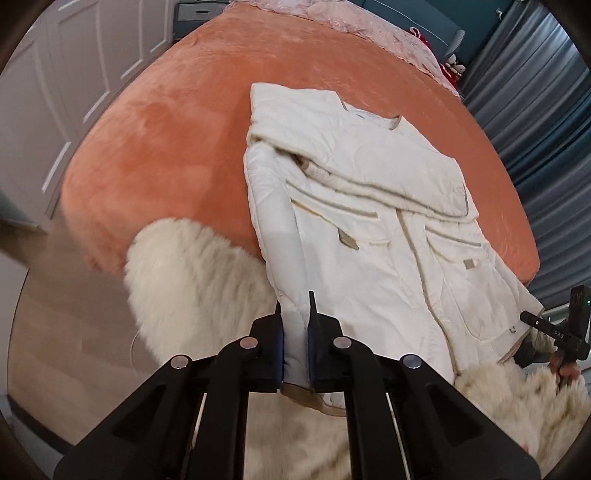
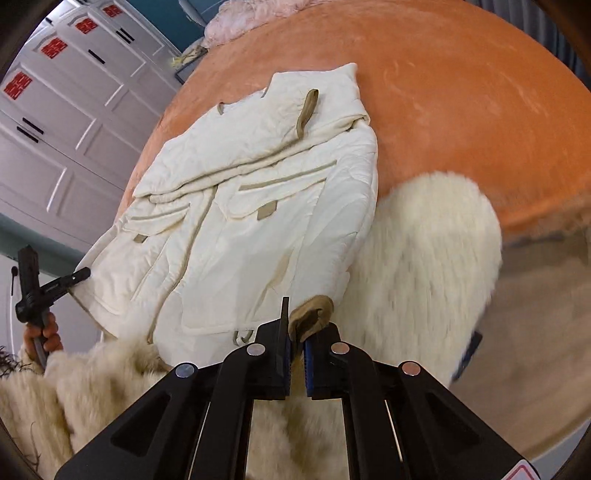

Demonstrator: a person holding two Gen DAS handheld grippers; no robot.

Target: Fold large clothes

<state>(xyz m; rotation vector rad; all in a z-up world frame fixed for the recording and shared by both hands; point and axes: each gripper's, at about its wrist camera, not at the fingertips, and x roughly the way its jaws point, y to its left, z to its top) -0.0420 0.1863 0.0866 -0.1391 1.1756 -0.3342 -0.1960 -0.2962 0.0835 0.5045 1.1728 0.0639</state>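
On the orange bedspread [image 1: 166, 147], cream padded jacket [image 1: 369, 221] lies sleeves crossed. Left gripper [image 1: 294, 317] clamps its near hem corner; right gripper [image 2: 295, 325] pinches the tan-trimmed corner. Uneven lifting could spill those sleeves.

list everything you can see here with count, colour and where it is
coat: 1, cream with tan trim, laid flat on the bed, hem end at the near edge, sleeves folded across the chest
bed cover: 1, orange plush, under the coat
quilt: 1, pale pink, at the far end of the bed
wardrobe doors: several, white, some with red paper cut-outs, beside the bed
curtain: 1, grey-blue, on the bed's other side
floor: light wood, below the bed edge
fluffy sleeves: 2, cream fur, the person's arms
left gripper: 1, black, shut on one hem corner of the coat
right gripper: 1, black, shut on the other, tan-edged hem corner
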